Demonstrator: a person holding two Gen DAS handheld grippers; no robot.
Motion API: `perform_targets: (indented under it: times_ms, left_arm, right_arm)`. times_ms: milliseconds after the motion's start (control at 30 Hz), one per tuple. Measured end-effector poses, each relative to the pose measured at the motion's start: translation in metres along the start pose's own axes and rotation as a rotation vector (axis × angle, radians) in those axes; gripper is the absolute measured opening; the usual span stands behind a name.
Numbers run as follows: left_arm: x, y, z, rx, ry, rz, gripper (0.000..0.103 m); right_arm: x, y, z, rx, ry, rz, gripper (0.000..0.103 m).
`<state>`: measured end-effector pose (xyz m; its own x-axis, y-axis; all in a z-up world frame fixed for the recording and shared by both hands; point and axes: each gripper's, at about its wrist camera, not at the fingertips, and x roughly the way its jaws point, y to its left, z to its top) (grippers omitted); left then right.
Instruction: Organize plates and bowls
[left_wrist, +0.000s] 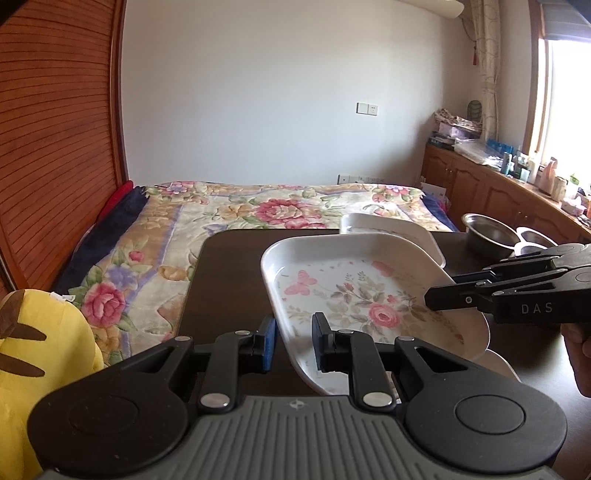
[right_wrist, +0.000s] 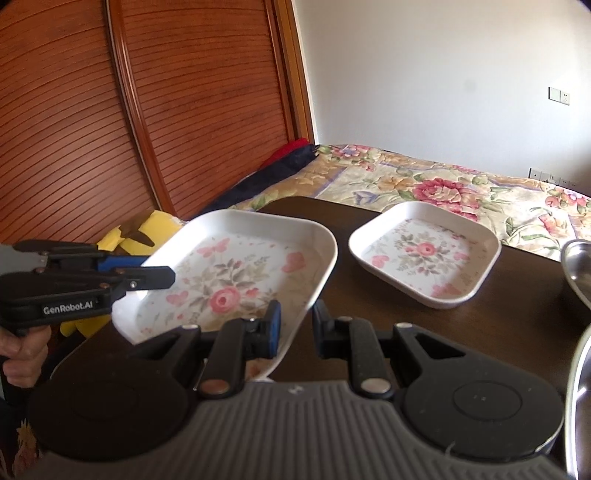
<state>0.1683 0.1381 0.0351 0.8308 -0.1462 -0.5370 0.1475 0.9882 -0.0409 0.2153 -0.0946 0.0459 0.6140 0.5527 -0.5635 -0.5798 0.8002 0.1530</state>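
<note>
On the far left sits a yellow toy (left_wrist: 40, 354), next to the dark table (left_wrist: 229, 280). The left gripper (left_wrist: 293, 343) holds the near edge of the big plate (left_wrist: 354, 295). Its jaws stand on each side of the rim, but whether they squeeze it I cannot tell. The big plate is tilted up above the table. The right gripper (right_wrist: 295, 328) is at the plate's other side, with the rim between its jaws; they look a little apart, so its grip is unclear too.

Farther right, a small plate (right_wrist: 424, 254) lies flat on the table, apart from the big one. A metal bowl (left_wrist: 487, 232) stands past it, with white bowls (left_wrist: 532, 238) beside it.

I think the job is only starting. No plates are stacked yet, and the bowls sit loose.

One gripper reads "GenRobot.AI". The other reads "DAS".
</note>
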Motion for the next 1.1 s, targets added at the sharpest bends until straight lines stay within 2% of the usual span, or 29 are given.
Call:
perform_targets:
  times_ms: [600,1100]
  left_arm:
    - [-0.022,-0.045,-0.033,0.010,0.044,-0.055,0.020]
    - [-0.028,-0.057,-0.048,0.002,0.076,-0.077,0.020]
  right_arm:
    - [-0.043,-0.008,-0.049,0.003,0.003,-0.026,0.020]
    - [-0.057,-0.006,-0.073,-0.008,0.010,-0.029,0.020]
